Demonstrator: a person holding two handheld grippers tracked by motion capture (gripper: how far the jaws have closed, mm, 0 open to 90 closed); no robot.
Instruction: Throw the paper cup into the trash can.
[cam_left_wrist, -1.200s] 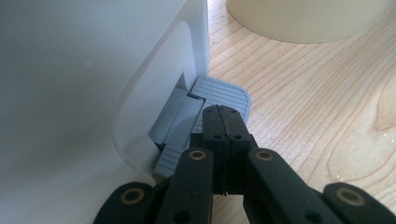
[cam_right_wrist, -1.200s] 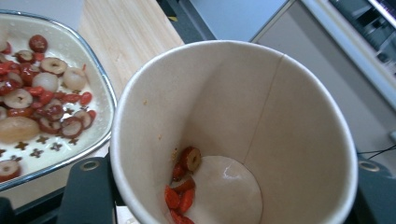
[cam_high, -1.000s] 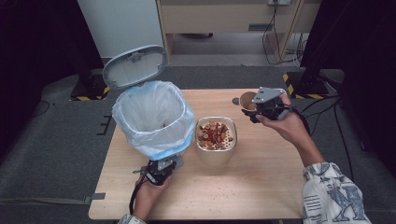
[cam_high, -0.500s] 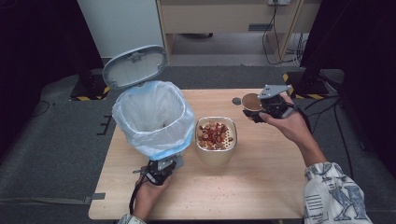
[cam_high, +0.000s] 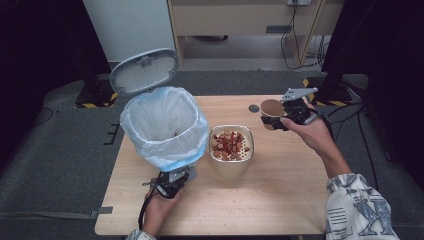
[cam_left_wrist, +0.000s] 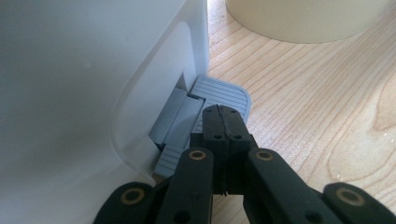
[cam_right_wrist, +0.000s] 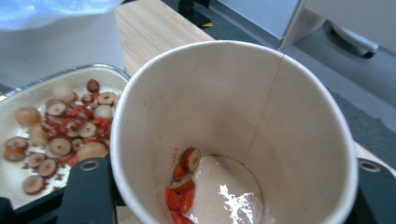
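Note:
A white pedal bin (cam_high: 165, 125) lined with a blue-tinted bag stands on the table's left half, its grey lid (cam_high: 145, 70) tipped up. My left gripper (cam_high: 172, 182) is shut with nothing between its jaws. In the left gripper view, its tip (cam_left_wrist: 223, 123) rests on the bin's grey foot pedal (cam_left_wrist: 224, 93). My right gripper (cam_high: 287, 117) is shut on a paper cup (cam_high: 272, 107), held above the table's far right. The cup (cam_right_wrist: 233, 102) holds a few red fruit pieces (cam_right_wrist: 182, 186) and some white powder. A cream bowl (cam_high: 231, 145) of dried fruit slices sits mid-table.
A small dark round object (cam_high: 254, 108) lies on the wooden table (cam_high: 280, 200) beside the cup. The bin wall (cam_left_wrist: 70, 93) is close on the left gripper's left, with the bowl's base (cam_left_wrist: 303, 23) just beyond. Dark floor, cables and cabinets surround the table.
The right hand has drifted slightly to the right with the cup, away from the bowl. The left gripper has stayed on the pedal and the lid has stayed up.

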